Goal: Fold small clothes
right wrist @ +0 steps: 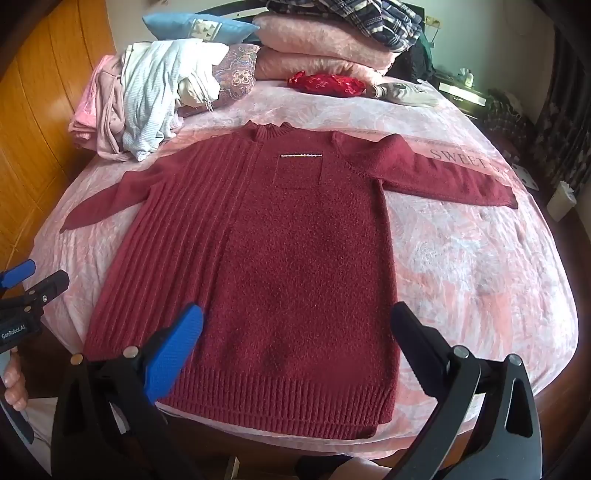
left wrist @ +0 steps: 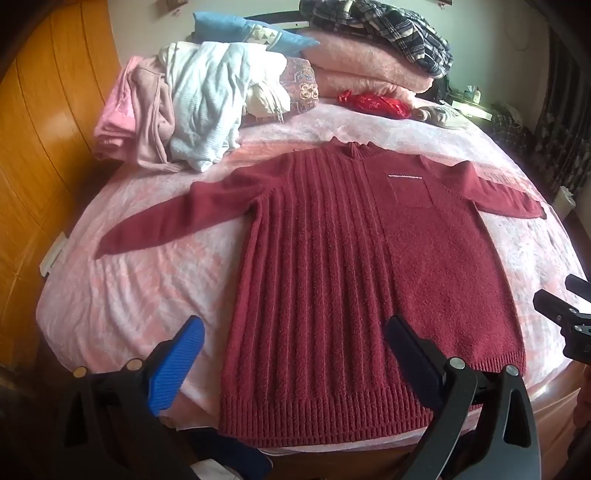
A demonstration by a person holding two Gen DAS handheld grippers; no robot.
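Observation:
A dark red knitted sweater (left wrist: 351, 266) lies flat, front up, on the pink bed sheet (left wrist: 140, 288), with both sleeves spread out to the sides and the collar far from me. It also shows in the right wrist view (right wrist: 280, 266). My left gripper (left wrist: 295, 343) is open and empty, hovering above the sweater's ribbed hem on its left half. My right gripper (right wrist: 299, 332) is open and empty above the hem on the right half. The right gripper shows at the right edge of the left wrist view (left wrist: 565, 314); the left gripper shows at the left edge of the right wrist view (right wrist: 26, 291).
A heap of pale clothes (left wrist: 199, 107) lies at the far left of the bed. Folded pink blankets (left wrist: 365, 70), a blue pillow (left wrist: 236, 29), a plaid garment (left wrist: 388, 26) and a red pouch (left wrist: 376, 103) sit at the head. A wooden wardrobe (left wrist: 40, 122) stands left.

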